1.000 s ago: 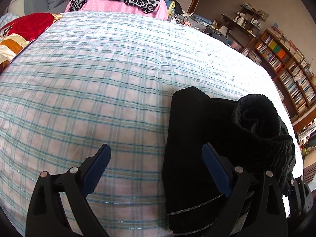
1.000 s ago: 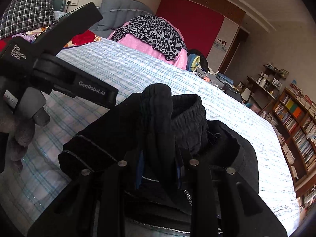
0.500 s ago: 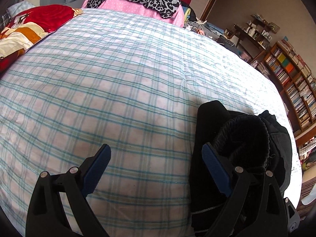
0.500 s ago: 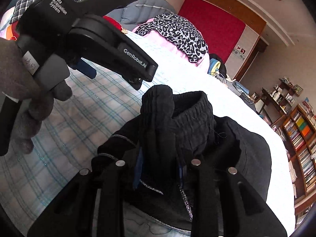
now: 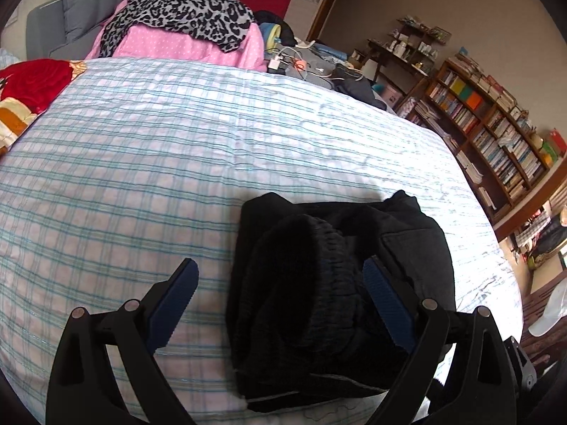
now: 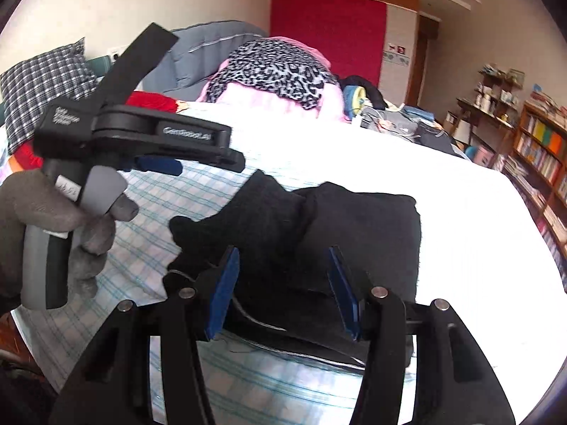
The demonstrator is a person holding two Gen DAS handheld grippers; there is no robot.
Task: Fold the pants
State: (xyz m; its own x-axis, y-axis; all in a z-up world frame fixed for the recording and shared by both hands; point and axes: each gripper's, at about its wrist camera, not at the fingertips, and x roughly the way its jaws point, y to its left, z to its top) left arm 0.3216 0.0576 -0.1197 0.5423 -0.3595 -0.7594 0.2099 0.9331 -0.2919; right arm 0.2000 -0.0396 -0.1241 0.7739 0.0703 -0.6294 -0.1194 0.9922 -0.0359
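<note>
Folded black pants [image 5: 340,283] lie on the checked bedspread [image 5: 141,177], under the spread left gripper [image 5: 280,290] and spread right gripper [image 6: 283,283].

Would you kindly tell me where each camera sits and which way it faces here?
Left wrist: on the left gripper, looking forward and down across the bed at the folded black pants; its own open fingers show.
Right wrist: on the right gripper, facing the pants from the near edge; its open fingers, the left gripper and gloved left hand show.
Shared: pants, bed, leopard cloth, bookshelf.
</note>
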